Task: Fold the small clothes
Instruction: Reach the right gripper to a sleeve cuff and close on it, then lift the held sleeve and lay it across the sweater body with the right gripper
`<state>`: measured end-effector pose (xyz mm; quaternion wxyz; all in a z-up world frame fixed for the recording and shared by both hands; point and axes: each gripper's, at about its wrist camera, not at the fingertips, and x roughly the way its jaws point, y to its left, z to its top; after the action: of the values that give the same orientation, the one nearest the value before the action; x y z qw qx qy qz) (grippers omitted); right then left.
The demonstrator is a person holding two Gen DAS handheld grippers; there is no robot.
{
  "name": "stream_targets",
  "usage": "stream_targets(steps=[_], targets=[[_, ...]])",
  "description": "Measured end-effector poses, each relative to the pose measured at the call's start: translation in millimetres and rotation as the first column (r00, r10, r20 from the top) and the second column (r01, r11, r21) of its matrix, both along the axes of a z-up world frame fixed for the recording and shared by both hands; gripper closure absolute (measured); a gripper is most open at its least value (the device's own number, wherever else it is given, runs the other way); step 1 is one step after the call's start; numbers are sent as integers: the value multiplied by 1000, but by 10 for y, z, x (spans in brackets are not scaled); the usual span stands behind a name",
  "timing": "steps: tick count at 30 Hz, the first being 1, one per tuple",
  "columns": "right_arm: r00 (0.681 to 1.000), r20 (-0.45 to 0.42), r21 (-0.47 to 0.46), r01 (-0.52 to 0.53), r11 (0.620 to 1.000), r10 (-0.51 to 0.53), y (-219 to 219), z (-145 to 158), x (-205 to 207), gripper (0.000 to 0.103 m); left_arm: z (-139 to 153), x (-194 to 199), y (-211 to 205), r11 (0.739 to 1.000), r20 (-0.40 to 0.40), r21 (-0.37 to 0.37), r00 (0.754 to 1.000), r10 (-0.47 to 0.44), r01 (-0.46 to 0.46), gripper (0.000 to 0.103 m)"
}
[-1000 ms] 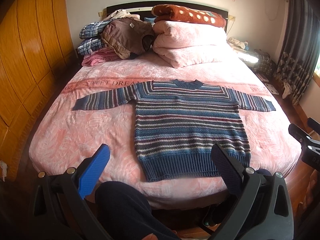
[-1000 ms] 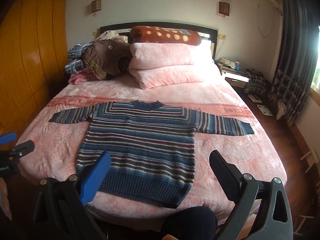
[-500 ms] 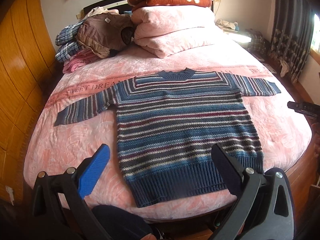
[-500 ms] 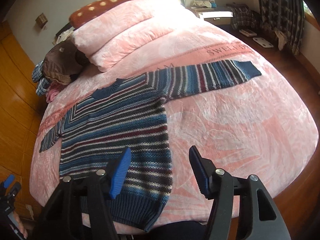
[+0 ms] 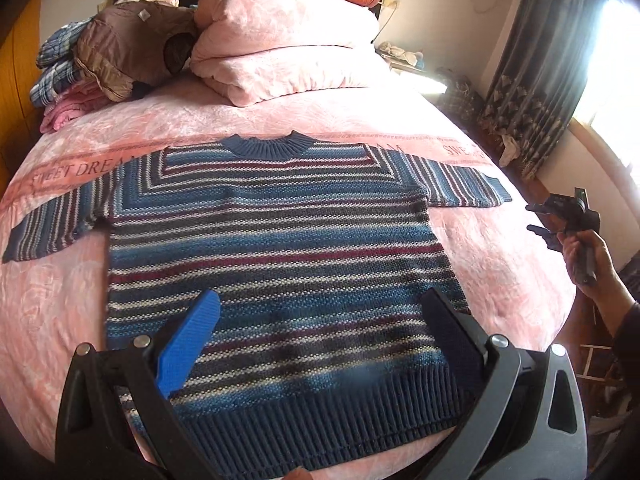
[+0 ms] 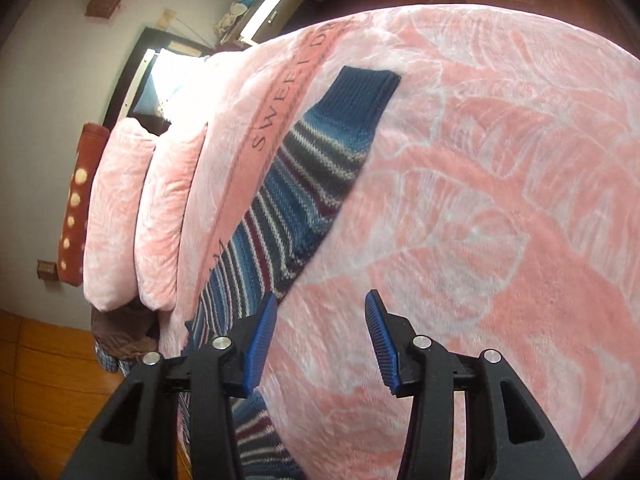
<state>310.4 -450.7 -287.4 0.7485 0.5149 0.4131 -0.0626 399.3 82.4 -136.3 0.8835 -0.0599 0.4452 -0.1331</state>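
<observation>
Your blue-and-maroon striped knitted sweater (image 5: 276, 264) lies spread flat on the pink bed (image 5: 52, 320), ready for folding. Your left gripper (image 5: 320, 332) hangs spread wide above its hem; your right gripper (image 6: 320, 332), jaws parted, nears its sleeve (image 6: 316, 184).

Striped knit sweater (image 5: 276, 264) flat on bed, sleeves outspread

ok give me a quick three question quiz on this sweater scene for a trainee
1. True or false: the striped sweater lies spread flat on the pink bedspread, both sleeves out to the sides.
2. Multiple choice: the left gripper is (a) shut on the hem, (b) open above the lower part of the sweater, (c) out of view.
3. Fill in: the right gripper is open over the bedspread beside the sweater's ______.

Key: 1 true; 2 b; 3 sleeve.
</observation>
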Motion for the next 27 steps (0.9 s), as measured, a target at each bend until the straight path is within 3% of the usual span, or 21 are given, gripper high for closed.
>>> stream_targets(steps=[6,17,22,25,26,27], targets=[[990,55,102,123,987,-129,-624,-316,403,55,-266,160,-66,994,-34,-107,999,-16,12,3],[990,1,72,139,988,-139,-931,-754,1025,55,-723,436,-194,986,-117,-166,993,-27,7,3],[990,17,50,138,989,-139,-930,-791,1175,55,-850,500,-212,977,-148,-215,989,-28,-4,3],[991,18,28,135,990,-135,-917,-753,1221,69,-911,530,-136,960,-175,-277,984,-11,-38,3],[991,17,16,129,991,-130,-903,-730,1227,82,-932,531,-96,955,-187,-291,982,-1,-54,3],[992,20,2,122,992,-122,-896,-690,1220,88,-945,530,-52,951,-195,-302,981,11,-71,3]])
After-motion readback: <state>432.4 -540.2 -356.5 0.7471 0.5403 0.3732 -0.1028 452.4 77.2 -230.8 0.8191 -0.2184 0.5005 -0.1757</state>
